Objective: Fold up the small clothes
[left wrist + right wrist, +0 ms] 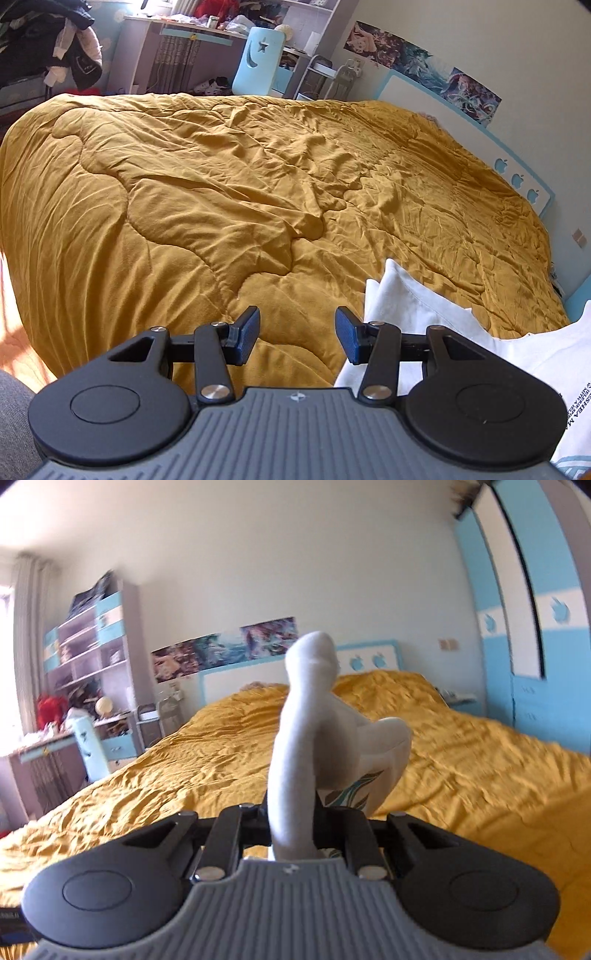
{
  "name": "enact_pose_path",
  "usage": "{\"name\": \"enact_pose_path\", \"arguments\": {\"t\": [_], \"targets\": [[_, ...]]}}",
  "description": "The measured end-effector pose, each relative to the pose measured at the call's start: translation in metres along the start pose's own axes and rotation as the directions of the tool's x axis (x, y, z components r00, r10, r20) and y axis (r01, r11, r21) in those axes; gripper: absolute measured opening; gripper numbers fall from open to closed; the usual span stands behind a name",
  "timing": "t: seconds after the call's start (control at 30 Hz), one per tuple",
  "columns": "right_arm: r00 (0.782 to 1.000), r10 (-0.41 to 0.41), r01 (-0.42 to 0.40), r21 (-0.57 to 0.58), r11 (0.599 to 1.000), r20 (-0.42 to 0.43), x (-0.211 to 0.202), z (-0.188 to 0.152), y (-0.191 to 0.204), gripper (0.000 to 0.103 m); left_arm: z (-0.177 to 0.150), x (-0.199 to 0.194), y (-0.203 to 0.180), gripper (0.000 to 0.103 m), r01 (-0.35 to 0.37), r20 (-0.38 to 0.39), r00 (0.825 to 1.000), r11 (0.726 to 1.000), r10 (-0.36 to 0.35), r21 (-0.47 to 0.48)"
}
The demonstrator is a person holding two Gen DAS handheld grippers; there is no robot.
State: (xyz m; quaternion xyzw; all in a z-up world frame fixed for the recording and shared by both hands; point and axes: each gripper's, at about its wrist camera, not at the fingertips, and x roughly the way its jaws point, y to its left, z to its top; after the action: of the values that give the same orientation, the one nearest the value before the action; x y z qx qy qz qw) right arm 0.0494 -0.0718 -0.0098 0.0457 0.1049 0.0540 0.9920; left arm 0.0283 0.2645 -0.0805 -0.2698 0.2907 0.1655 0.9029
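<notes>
A white T-shirt [413,306] with printed lettering lies on the yellow quilt [221,184] at the lower right of the left wrist view. My left gripper [297,332] hovers over the quilt just left of it, open, with nothing between its blue pads. In the right wrist view my right gripper [291,819] is shut on a bunched fold of white cloth [314,709] with a teal print. The cloth rises in front of the camera above the quilt [461,757] and hides the fingertips.
The bed fills both views, with a white and blue headboard [517,177] at its far end. Beyond it stand a cluttered desk with shelves [92,646], a light blue chair [260,61] and a heap of dark clothes [55,48]. A blue wardrobe [535,627] stands on the right.
</notes>
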Motion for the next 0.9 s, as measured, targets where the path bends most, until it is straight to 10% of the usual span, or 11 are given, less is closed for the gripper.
{"name": "enact_pose_path", "arguments": {"t": [0.2,0.3,0.4,0.53,0.67,0.73,0.9], "targets": [[0.964,0.201,-0.247,-0.316,0.916,-0.173,0.009,-0.067,0.11,0.017,0.012,0.0,0.029,0.055,-0.026,0.02,0.999,0.994,0.028,-0.107],[0.879,0.281,-0.403,-0.286,0.869,-0.386,0.019,-0.115,0.13,0.029,0.013,0.001,0.035,0.055,-0.034,0.014,0.999,0.992,0.036,-0.122],[0.903,0.267,-0.377,-0.323,0.868,-0.336,0.005,-0.131,0.134,0.035,0.012,0.002,0.033,0.055,-0.028,0.007,1.0,0.994,0.029,-0.102],[0.831,0.392,-0.476,-0.141,0.868,-0.394,0.001,-0.118,0.131,0.054,0.01,0.003,0.026,0.055,-0.028,0.013,0.999,0.998,0.029,-0.062],[0.745,0.511,-0.6,-0.096,0.794,-0.428,-0.007,-0.11,0.128,0.053,0.008,0.004,0.018,0.055,-0.021,0.012,1.0,0.999,0.022,-0.027],[0.72,0.547,-0.656,-0.16,0.738,-0.428,-0.02,-0.109,0.127,0.03,0.006,0.006,0.012,0.056,-0.032,0.01,0.999,0.999,0.032,0.008],[0.664,0.612,-0.726,-0.173,0.666,-0.431,-0.05,-0.099,0.096,0.015,0.002,0.011,0.008,0.055,-0.019,-0.022,1.0,0.999,0.02,0.046]]}}
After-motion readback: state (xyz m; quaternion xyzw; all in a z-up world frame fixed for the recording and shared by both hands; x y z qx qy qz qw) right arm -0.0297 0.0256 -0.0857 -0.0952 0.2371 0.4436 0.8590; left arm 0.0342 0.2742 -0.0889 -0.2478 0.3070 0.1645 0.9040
